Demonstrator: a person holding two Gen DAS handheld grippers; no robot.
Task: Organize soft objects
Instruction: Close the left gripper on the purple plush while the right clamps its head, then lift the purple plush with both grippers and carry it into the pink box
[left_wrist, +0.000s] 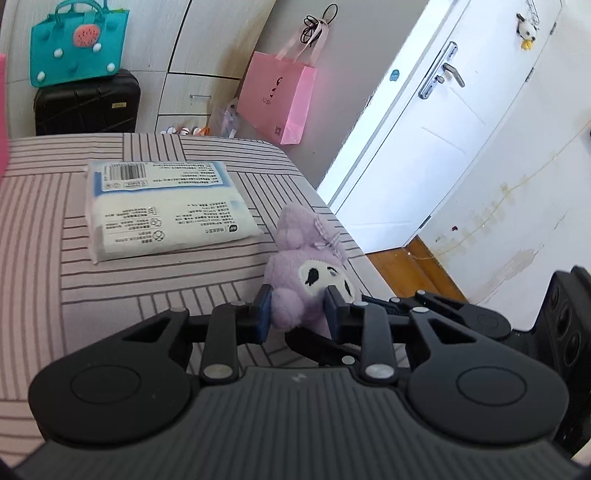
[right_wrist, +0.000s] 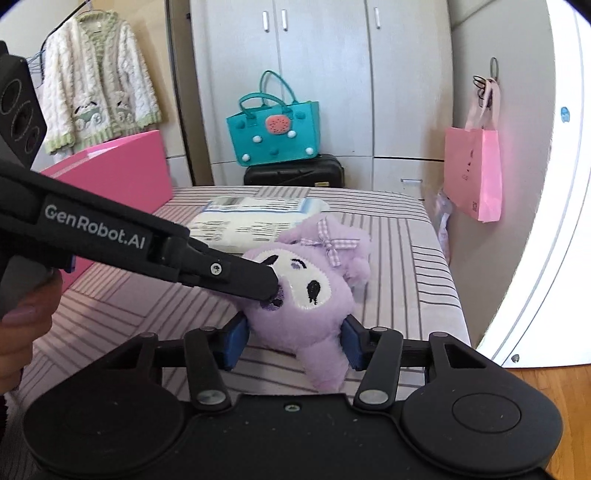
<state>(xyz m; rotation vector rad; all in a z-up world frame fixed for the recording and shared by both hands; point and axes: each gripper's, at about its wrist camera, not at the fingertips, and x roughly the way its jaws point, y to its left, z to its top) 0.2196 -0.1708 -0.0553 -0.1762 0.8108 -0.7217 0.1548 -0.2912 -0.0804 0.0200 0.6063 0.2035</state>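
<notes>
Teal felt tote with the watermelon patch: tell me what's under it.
The teal felt tote sits on top of a black hard-shell suitcase. The striped bed covers the suitcase's lower part, so the floor there is unseen.

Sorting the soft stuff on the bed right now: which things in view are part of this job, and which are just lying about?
In the job:
- purple plush toy, pinched by both the left claw and the right claw
- white tissue pack on the striped bed

Just lying about:
- teal handbag on the black suitcase
- pink paper bag
- white cardigan
- small plush on the door
</notes>
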